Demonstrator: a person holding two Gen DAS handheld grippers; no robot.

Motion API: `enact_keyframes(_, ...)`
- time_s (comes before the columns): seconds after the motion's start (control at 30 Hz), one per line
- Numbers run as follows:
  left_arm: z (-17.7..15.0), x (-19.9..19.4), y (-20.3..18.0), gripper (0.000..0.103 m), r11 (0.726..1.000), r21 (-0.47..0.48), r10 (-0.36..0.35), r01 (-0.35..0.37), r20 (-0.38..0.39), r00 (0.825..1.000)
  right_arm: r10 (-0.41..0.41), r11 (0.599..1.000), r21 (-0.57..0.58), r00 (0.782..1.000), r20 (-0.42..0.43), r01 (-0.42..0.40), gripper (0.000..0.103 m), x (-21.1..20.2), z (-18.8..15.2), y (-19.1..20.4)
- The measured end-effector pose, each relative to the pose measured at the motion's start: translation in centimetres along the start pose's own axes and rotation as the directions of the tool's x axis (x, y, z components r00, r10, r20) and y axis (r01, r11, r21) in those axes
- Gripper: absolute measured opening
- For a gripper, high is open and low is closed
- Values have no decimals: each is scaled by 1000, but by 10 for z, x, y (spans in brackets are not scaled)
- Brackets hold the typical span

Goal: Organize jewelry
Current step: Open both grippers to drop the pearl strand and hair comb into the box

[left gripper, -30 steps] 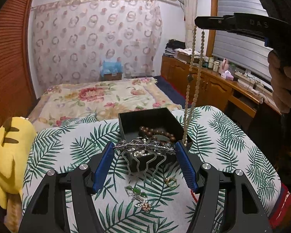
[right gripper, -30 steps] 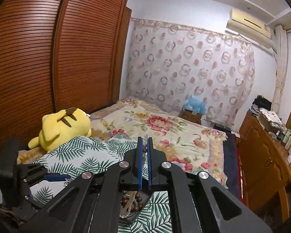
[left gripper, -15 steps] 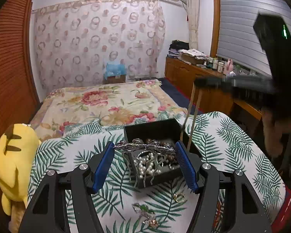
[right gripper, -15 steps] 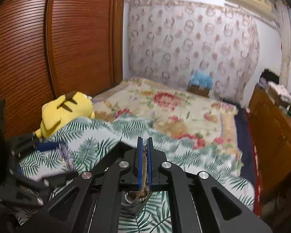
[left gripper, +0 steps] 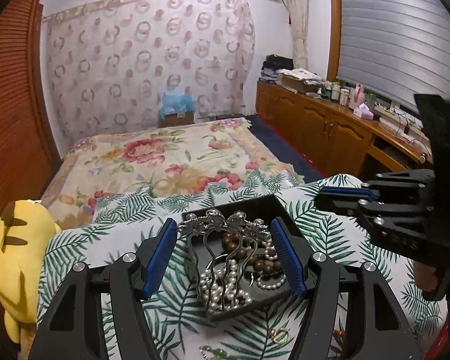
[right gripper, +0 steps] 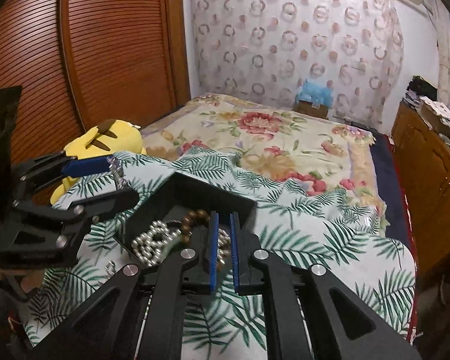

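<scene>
My left gripper is shut on a silver hair comb by its two ends and holds it just above the black jewelry box. The box holds white pearls and brown wooden beads. My right gripper stands over the box's near edge, its blue pads a little apart, with a beaded strand lying loose between and below them. In the left wrist view the right gripper is at the right, beside the box.
The box sits on a leaf-print cloth over a table. A gold ring and a green-stone brooch lie on the cloth in front. A yellow plush toy is at the left; a bed lies behind, wooden cabinets to the right.
My right gripper came down from high above the box, lowering the long beaded necklace into it, and its pads have parted. My left gripper moved the comb forward over the box.
</scene>
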State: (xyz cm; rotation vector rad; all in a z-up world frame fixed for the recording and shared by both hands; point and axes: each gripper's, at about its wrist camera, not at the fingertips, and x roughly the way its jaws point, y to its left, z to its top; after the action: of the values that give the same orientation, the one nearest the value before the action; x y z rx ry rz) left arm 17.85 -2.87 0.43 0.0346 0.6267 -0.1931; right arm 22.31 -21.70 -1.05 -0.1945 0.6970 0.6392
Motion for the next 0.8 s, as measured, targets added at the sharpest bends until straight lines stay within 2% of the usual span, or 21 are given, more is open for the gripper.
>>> enact_keyframes(0.17, 3, 14, -11, 62, 999, 32, 1, -1, -12, 1000, -29, 1000, 4, 1000, -7, 29, 9, -7, -18, -16)
enact_keyframes(0.47, 3, 45, -15, 62, 999, 41, 15, -11, -82, 997, -24, 998, 51, 1000, -12, 24, 9, -13, -45, -36)
enact_keyframes(0.6, 5, 47, -16, 63, 999, 49, 17, -13, -76, 997, -19, 999, 49, 1000, -17, 20, 9, -11, -51, -33)
enact_keyframes(0.7, 10, 49, -17, 70, 998, 57, 26, -22, -68, 997, -14, 999, 46, 1000, -17, 15, 9, -10, -53, -28)
enact_keyframes(0.8, 16, 47, -14, 71, 998, 54, 30, -27, -53, 998, -12, 999, 41, 1000, -16, 13, 9, -10, -54, -25)
